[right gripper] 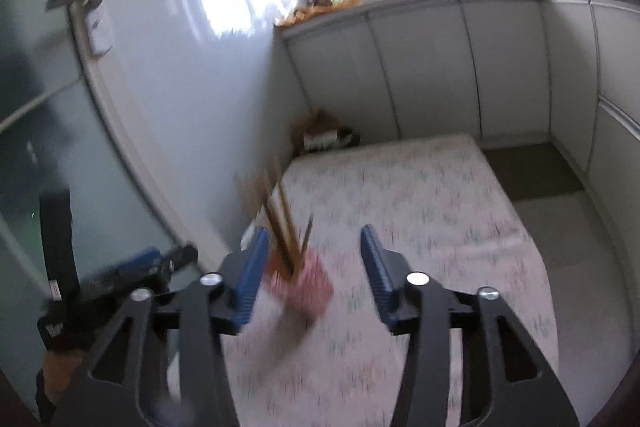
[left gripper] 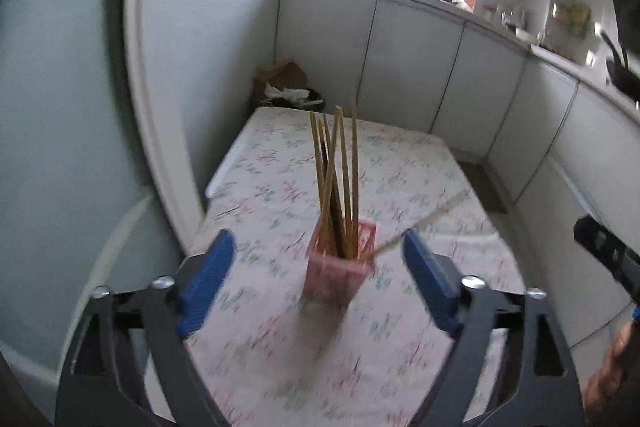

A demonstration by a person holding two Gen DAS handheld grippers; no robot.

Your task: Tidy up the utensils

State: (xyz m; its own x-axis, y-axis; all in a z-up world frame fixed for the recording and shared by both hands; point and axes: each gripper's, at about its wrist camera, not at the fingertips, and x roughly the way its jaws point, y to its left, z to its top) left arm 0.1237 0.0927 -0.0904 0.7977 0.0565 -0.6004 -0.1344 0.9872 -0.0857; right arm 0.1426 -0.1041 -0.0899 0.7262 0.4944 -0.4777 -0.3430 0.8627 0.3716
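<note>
A pink holder [left gripper: 340,267] stands on the floral tablecloth [left gripper: 280,347], with several wooden chopsticks [left gripper: 336,179] upright in it. One blurred chopstick [left gripper: 424,223] leans out from its rim to the right. My left gripper [left gripper: 316,235] is open wide, its blue pads [left gripper: 212,279] well clear on both sides of the holder. In the right wrist view the holder [right gripper: 304,283] and chopsticks [right gripper: 280,219] are blurred, close to the left pad. My right gripper [right gripper: 314,233] is open and nothing is pressed between its pads.
White cabinet fronts [left gripper: 420,59] run along the far and right sides under a cluttered counter. A bin with a paper bag [left gripper: 284,83] sits beyond the table's far edge. A white door [right gripper: 180,87] stands at the left. A hand [left gripper: 612,367] holds the right gripper.
</note>
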